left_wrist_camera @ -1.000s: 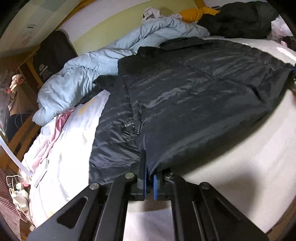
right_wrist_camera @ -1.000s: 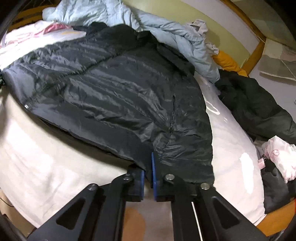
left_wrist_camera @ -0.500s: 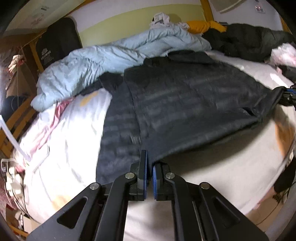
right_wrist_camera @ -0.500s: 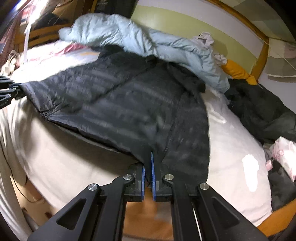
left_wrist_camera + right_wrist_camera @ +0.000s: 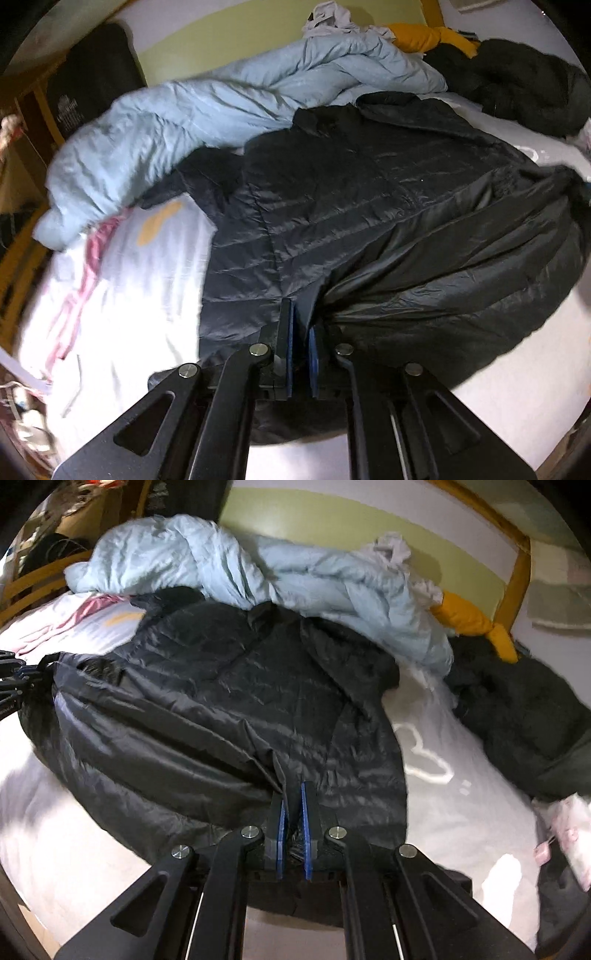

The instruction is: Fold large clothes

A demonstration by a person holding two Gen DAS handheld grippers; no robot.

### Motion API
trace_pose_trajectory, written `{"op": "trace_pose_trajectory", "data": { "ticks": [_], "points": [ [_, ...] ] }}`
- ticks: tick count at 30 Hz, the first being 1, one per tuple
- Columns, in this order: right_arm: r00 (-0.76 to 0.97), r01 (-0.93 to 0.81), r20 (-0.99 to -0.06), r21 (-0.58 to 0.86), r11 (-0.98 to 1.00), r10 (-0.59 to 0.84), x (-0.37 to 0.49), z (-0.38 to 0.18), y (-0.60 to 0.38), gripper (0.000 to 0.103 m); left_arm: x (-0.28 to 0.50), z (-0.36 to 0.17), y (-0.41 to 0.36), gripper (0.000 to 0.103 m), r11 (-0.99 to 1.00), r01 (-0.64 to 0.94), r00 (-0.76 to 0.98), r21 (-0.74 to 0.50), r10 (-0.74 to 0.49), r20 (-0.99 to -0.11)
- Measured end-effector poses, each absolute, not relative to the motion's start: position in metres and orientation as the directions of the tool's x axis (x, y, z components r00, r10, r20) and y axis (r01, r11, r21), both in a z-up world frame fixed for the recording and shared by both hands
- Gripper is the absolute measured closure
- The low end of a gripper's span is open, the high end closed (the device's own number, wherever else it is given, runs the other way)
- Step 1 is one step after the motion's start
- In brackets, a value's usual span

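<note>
The black jacket point(image 5: 369, 206) is lying across the white bed point(image 5: 147, 280), its collar end up against the pale blue quilt point(image 5: 229, 107) and its bottom hem bunching up toward you in long folds. You are pinching that hem with both tools. Your left gripper point(image 5: 300, 332) is clamping a gather of the dark fabric between its blue pads, the jaws having just eased slightly apart with the cloth between them. Your right gripper point(image 5: 292, 805) is pressing tight on the opposite corner of the hem, with fabric wedged between its pads. In the right wrist view the left gripper is showing at the far left edge, gripping the other corner, and the hem is sagging between the two. A second dark coat point(image 5: 517, 716) is heaped on the bed to the right of the jacket, apart from it, beside an orange garment point(image 5: 469, 620) near the wooden bed frame point(image 5: 517, 572).
</note>
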State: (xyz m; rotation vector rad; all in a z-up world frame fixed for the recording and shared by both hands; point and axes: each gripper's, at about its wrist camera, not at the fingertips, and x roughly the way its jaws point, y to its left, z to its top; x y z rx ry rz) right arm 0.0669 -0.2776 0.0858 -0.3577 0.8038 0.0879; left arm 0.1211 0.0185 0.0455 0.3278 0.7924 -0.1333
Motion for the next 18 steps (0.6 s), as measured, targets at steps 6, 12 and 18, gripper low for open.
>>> {"op": "trace_pose_trajectory", "data": {
  "ticks": [6, 12, 18],
  "points": [
    [0.696, -0.206, -0.715, -0.291, 0.934, -0.069, 0.081, 0.068, -0.283, 0.096, 0.134, 0.024, 0.018, 0.091, 0.943, 0.255, 0.709, 0.212, -0.033, -0.705],
    [0.726, -0.167, -0.684, -0.278, 0.946, -0.073, 0.08, 0.069, -0.283, 0.09, 0.12, 0.039, 0.033, 0.023, 0.953, 0.035, 0.811, 0.302, 0.149, -0.566],
    [0.843, -0.085, -0.536, -0.207, 0.975, -0.04, 0.048, 0.11, -0.296, 0.028, 0.092, 0.067, 0.054, 0.023, 0.982, 0.029, 0.862, 0.187, 0.071, -0.502]
  ]
}}
